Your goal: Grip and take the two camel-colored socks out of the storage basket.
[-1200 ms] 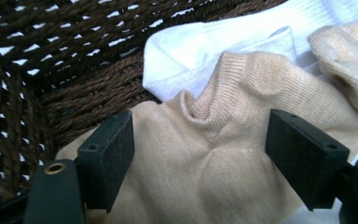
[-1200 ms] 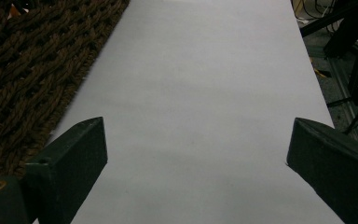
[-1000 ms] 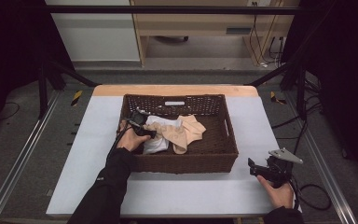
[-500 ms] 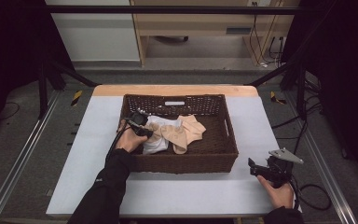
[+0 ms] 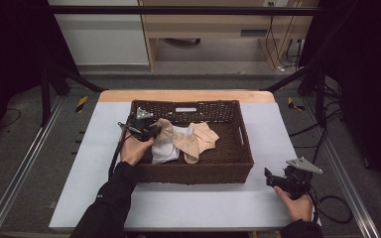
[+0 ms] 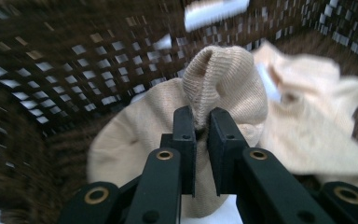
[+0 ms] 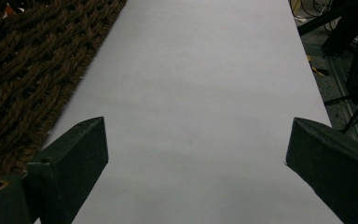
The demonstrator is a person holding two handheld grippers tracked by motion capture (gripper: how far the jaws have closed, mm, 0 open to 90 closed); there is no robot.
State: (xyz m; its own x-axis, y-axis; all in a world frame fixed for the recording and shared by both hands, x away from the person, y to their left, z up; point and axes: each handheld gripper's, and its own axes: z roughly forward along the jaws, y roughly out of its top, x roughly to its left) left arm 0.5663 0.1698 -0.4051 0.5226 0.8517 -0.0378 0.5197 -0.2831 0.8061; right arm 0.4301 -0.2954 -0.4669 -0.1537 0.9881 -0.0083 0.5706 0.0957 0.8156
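Jaws of our left gripper point(image 6: 201, 122) have just been closing and now pinch a fold of the beige sock point(image 6: 223, 79) inside the wicker basket point(image 5: 245, 148). Beyond them: white cloth point(image 5: 166, 151), more beige socks point(image 5: 198, 139), the basket wall close behind. Jaws of our right gripper point(image 7: 196, 154) gape wide over bare worktop point(image 7: 205, 70), holding nothing, basket alongside.
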